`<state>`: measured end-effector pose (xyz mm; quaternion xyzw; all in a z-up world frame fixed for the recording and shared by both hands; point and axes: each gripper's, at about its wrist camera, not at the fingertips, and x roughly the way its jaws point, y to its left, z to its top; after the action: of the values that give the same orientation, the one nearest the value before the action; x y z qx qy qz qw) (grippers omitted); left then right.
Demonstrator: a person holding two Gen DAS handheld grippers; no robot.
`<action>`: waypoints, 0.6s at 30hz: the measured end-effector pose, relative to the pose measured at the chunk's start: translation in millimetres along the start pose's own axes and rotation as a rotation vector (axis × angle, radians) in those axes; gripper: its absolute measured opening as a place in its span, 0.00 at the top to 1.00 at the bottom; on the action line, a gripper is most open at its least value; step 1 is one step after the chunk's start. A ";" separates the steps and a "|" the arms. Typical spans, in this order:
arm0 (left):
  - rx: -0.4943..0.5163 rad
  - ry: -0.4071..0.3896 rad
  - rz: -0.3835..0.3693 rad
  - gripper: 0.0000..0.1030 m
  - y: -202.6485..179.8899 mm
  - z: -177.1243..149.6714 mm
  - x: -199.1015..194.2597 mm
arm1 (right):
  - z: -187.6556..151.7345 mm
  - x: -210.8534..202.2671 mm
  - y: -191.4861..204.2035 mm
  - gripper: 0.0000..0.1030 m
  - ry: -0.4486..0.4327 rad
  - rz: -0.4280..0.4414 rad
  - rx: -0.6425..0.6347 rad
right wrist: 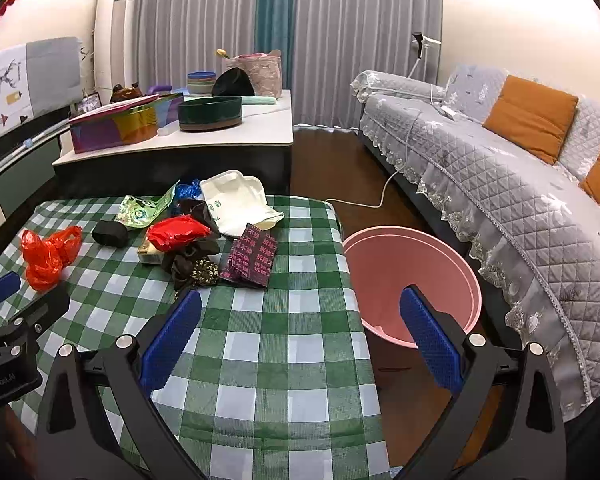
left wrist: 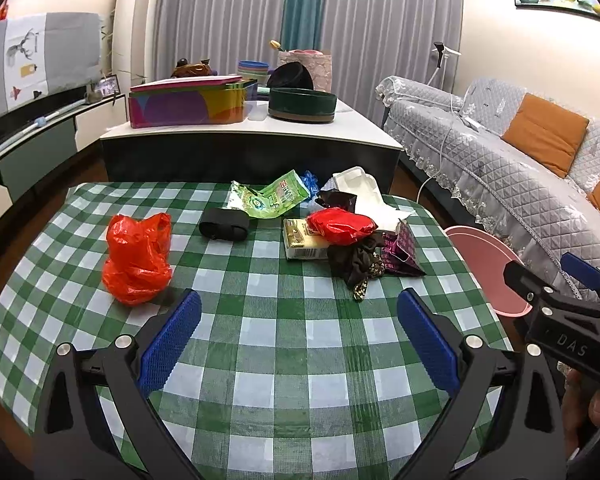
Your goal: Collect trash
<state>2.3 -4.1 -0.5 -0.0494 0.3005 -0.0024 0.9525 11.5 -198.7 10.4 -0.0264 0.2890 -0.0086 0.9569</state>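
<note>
Trash lies on the green checked table: an orange-red plastic bag at the left, a black roll, a green wrapper, a red packet on a yellow box, dark crumpled wrappers, a purple pouch and a white foam tray. The pink bin stands on the floor at the table's right edge. My left gripper is open and empty above the table's near half. My right gripper is open and empty over the table's right edge, beside the bin.
A low white-topped cabinet behind the table carries a colourful tin and a dark green round box. A grey quilted sofa with orange cushions runs along the right. A white cable lies on the floor.
</note>
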 end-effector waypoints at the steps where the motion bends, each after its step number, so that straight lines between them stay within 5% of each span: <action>1: 0.001 0.000 0.000 0.08 -0.3 -0.2 -0.1 | -0.1 -0.1 0.0 0.05 -0.001 0.001 0.000; 18: 0.003 -0.004 -0.003 0.08 -0.2 0.5 -0.4 | -0.1 1.3 -3.8 0.05 0.010 0.004 0.017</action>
<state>2.2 -4.2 0.1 -0.0486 0.2985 -0.0041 0.9532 12.5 -202.5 9.9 -0.0178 0.2938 -0.0091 0.9557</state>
